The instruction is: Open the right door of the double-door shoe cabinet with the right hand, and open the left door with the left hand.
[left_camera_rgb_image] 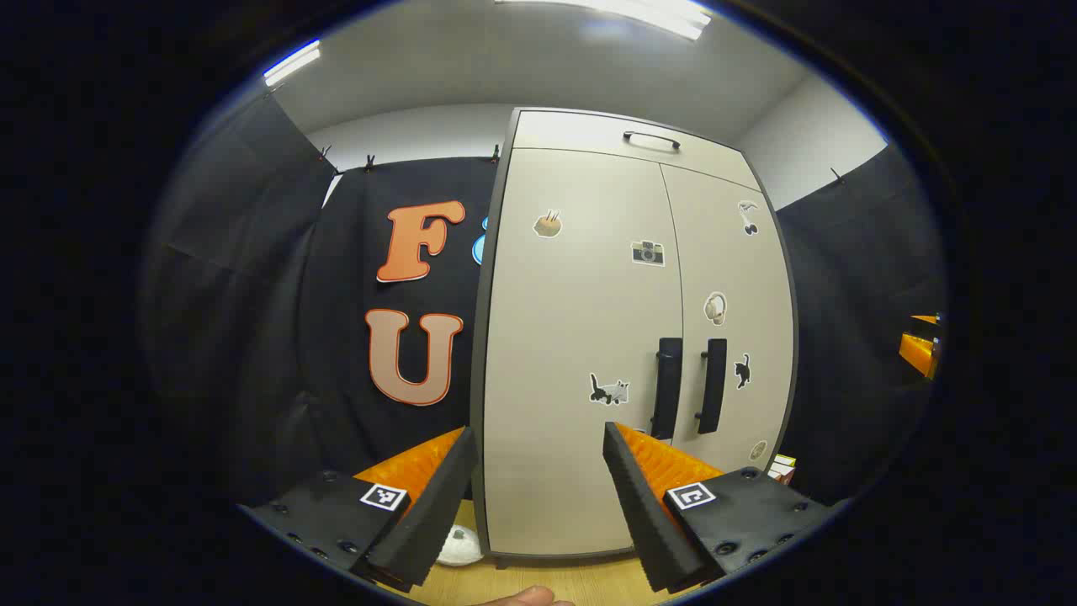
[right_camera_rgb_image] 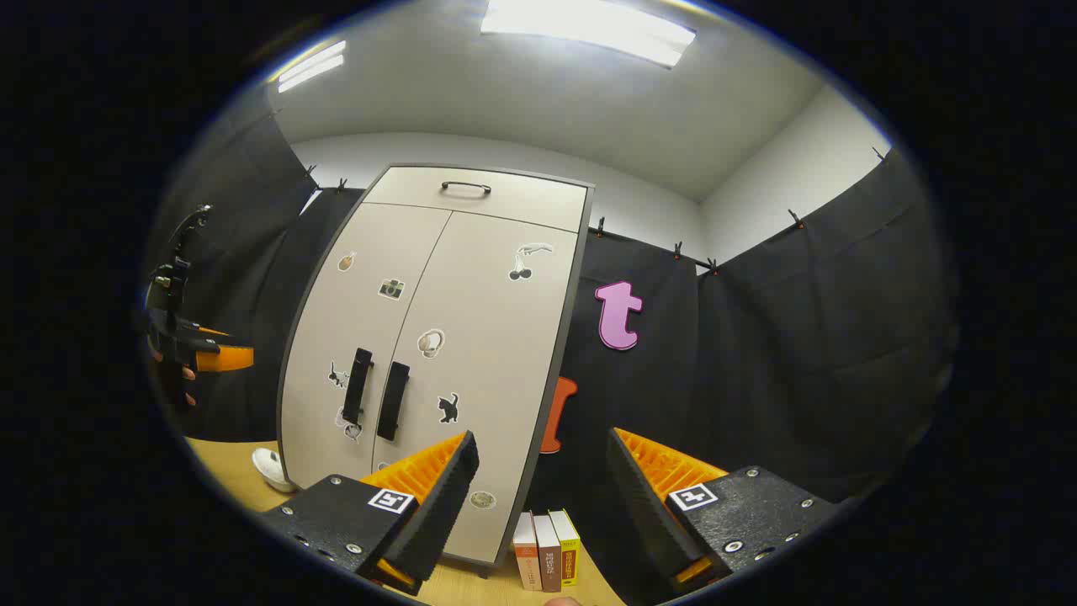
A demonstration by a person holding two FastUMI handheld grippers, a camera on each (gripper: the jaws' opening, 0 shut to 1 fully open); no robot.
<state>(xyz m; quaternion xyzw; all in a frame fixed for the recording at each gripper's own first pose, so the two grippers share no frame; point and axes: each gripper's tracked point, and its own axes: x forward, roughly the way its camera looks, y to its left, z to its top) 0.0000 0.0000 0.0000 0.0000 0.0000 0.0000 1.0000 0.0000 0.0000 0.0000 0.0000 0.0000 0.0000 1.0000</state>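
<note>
A beige double-door shoe cabinet (left_camera_rgb_image: 580,337) (right_camera_rgb_image: 437,353) stands upright with both doors closed and stickers on them. Two black vertical handles sit side by side at the middle seam: the left door's handle (left_camera_rgb_image: 667,387) (right_camera_rgb_image: 358,385) and the right door's handle (left_camera_rgb_image: 713,385) (right_camera_rgb_image: 393,401). My left gripper (left_camera_rgb_image: 538,505) is open, short of the left door, with nothing between its fingers. My right gripper (right_camera_rgb_image: 543,505) is open too, aimed at the cabinet's right edge and apart from it. The left gripper (right_camera_rgb_image: 189,337), held by a hand, appears at the far left of the right gripper view.
A drawer with a black handle (left_camera_rgb_image: 651,140) tops the cabinet. Three books (right_camera_rgb_image: 547,549) stand on the wooden floor (right_camera_rgb_image: 227,459) by the cabinet's right corner. A white round object (left_camera_rgb_image: 459,547) (right_camera_rgb_image: 271,467) lies by its left corner. Black cloth walls surround the booth.
</note>
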